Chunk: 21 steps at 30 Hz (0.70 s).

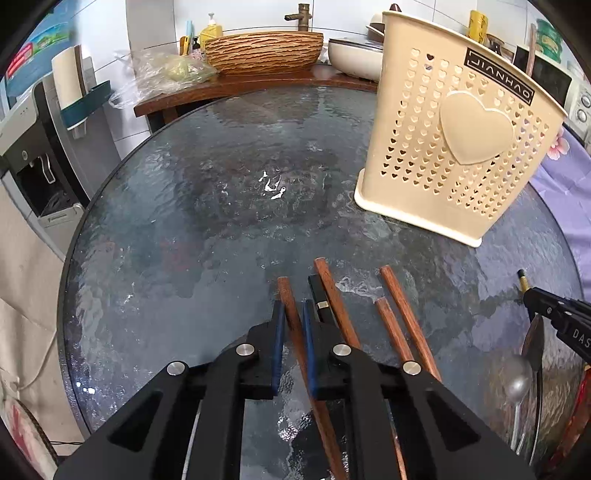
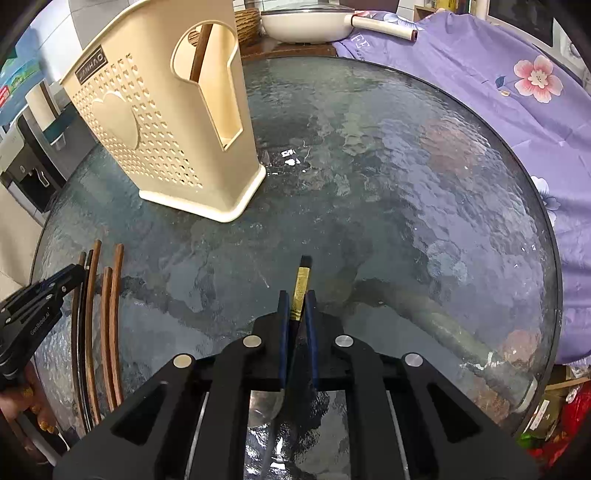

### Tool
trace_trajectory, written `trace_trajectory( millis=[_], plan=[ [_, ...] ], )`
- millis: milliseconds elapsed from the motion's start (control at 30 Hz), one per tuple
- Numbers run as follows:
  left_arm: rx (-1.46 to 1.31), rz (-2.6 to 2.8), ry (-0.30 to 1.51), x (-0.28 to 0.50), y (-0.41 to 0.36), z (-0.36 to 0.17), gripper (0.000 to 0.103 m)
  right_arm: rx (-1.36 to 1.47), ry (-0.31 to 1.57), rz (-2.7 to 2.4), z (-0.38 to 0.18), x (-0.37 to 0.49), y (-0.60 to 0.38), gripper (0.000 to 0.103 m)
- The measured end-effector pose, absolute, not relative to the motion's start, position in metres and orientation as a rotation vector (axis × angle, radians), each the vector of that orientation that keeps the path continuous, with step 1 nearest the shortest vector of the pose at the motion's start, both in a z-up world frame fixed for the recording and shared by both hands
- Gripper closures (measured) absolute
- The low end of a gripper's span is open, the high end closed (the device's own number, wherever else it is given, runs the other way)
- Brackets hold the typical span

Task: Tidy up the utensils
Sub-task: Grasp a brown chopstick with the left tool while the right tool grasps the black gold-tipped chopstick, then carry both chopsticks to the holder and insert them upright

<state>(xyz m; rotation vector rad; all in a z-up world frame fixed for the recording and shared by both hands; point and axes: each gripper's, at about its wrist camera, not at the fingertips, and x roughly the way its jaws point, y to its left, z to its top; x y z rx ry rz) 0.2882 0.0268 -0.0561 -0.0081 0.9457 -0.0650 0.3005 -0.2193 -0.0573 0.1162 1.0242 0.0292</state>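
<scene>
Several brown wooden chopsticks (image 1: 400, 314) and a black chopstick (image 1: 318, 299) lie on the round glass table (image 1: 207, 229). My left gripper (image 1: 293, 310) is shut on one brown chopstick (image 1: 286, 295) that runs between its blue pads. My right gripper (image 2: 296, 299) is shut on a black utensil with a gold band (image 2: 302, 282), low over the table. The cream perforated utensil holder (image 1: 454, 147) stands upright at the far right; in the right wrist view the holder (image 2: 166, 122) is at the far left, with one brown stick (image 2: 199, 55) inside. The chopsticks (image 2: 107, 325) lie at left there.
A metal spoon (image 1: 517, 384) lies at the table's right edge beside a dark utensil. A wooden bowl (image 1: 264, 50), a white pan (image 2: 306, 22) and a plastic bag (image 1: 162, 74) sit on the counter behind. A purple floral cloth (image 2: 517, 92) borders the table's right.
</scene>
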Motion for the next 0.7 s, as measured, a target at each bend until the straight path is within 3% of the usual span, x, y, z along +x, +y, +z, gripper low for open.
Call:
trace_trajectory(
  millis=[333, 700],
  plan=[
    [-0.11, -0.094, 0.887, 0.288, 0.038, -0.04, 0.095, 0.217, 0.895, 0.092, -0.038, 0.3, -0.245, 0.096],
    [-0.162, -0.173, 0.681, 0.248, 0.045, 0.029, 0.096, 0.228, 0.631, 0.204, 0.037, 0.247, -0.255, 0.096]
  ],
)
